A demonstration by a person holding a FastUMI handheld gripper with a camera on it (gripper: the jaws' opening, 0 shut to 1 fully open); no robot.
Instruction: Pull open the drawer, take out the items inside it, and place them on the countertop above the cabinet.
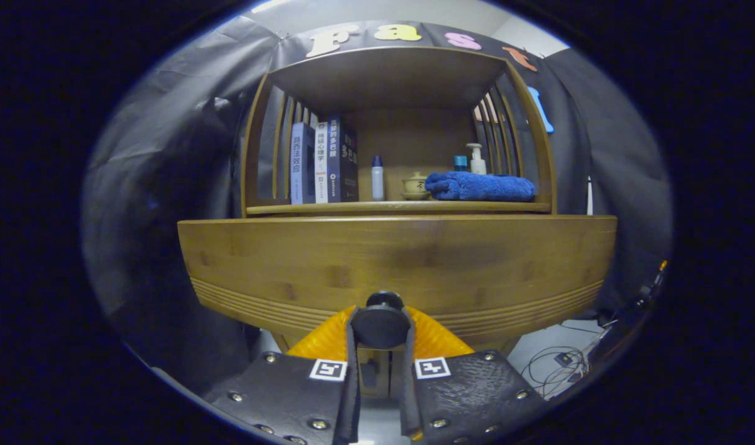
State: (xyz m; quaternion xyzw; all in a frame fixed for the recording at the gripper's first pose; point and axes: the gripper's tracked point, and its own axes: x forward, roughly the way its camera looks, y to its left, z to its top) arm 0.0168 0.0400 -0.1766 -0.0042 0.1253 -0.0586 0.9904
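Observation:
The wooden drawer front (396, 262) spans the space ahead of me, with grooved lines along its lower edge. Its round dark knob (381, 323) sits between my two fingers, and my gripper (381, 327) is shut on it, one finger pressing each side. The drawer's inside is hidden behind the front panel. Above it lies the countertop (290, 209) of the cabinet, under a shelf hood.
On the countertop stand three books (324, 164), a small white bottle (377, 179), a little lidded cup (415, 184), a folded blue towel (480, 186) and a pump bottle (476, 159). Cables (559, 361) lie on the floor below right.

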